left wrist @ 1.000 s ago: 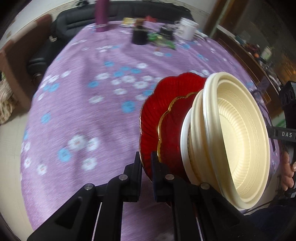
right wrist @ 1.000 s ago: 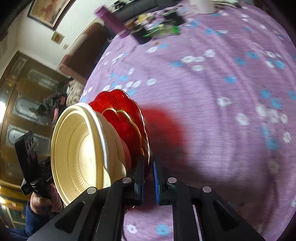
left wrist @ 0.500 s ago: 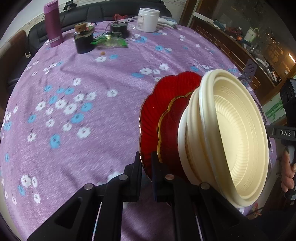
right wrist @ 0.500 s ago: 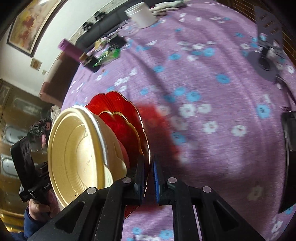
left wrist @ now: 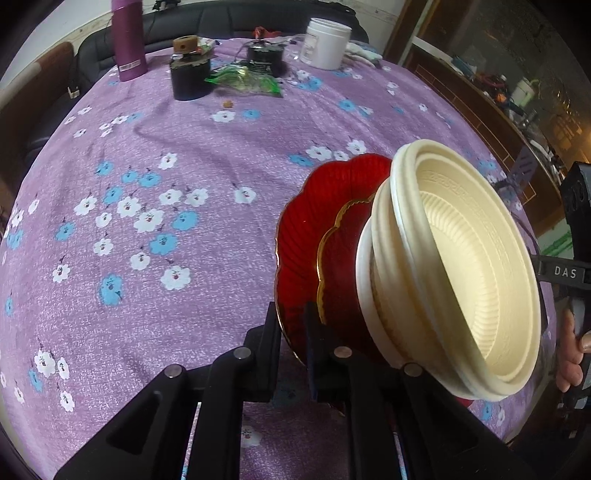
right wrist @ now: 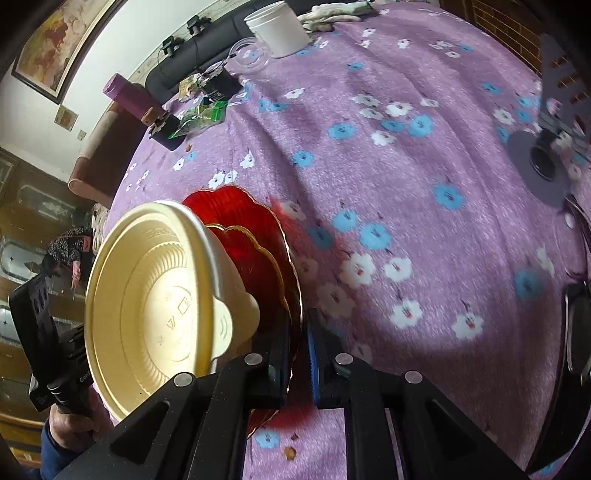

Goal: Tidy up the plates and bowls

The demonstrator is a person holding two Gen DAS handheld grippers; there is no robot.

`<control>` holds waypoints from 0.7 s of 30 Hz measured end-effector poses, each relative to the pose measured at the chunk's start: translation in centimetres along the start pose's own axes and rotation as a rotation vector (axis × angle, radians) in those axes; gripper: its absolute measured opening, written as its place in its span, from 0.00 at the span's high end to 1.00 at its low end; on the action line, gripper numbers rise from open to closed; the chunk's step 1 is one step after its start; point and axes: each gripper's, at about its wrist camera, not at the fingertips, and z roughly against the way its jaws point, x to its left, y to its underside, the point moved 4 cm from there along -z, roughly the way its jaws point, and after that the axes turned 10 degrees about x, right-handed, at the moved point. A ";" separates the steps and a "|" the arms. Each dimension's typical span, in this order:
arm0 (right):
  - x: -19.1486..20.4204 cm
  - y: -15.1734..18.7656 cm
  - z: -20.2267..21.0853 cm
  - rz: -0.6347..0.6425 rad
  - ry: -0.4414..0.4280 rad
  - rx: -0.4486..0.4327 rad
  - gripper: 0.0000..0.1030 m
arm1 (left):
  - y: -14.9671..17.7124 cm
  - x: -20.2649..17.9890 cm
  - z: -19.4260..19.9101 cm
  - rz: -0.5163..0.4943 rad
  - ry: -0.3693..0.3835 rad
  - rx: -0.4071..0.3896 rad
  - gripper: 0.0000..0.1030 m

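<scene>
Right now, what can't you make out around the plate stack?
- Left wrist view: how many cream bowls are nested; rims overlap.
- Both views: the table under the large red plate; the stack hides whether anything touches down.
- Right wrist view: the dark round object, cut off by the right edge.
- Left wrist view: the label on the white jar, too small.
- Left gripper and right gripper: both shut on the plate rim.

a purple tablecloth (left wrist: 207, 229) printed with white and blue flowers covers the table. behind it stands a dark sofa (left wrist: 236, 18) against a pale wall (right wrist: 110, 55) with a framed painting (right wrist: 51, 51). a dark wooden cabinet (left wrist: 487, 92) lines one side.
</scene>
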 end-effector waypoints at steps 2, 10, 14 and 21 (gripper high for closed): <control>0.2 -0.2 -0.2 0.003 -0.004 0.001 0.91 | 0.2 0.2 0.1 0.007 0.005 -0.005 0.90; 0.2 0.2 0.2 -0.022 -0.005 -0.018 0.89 | 0.9 1.1 0.8 0.018 -0.001 -0.022 0.66; -0.2 1.1 1.3 -0.035 0.002 -0.042 0.89 | 1.6 1.7 1.8 0.012 0.019 -0.033 0.57; -1.0 5.9 3.8 -0.114 0.031 -0.099 0.86 | 4.3 1.4 3.9 -0.002 0.028 -0.089 0.42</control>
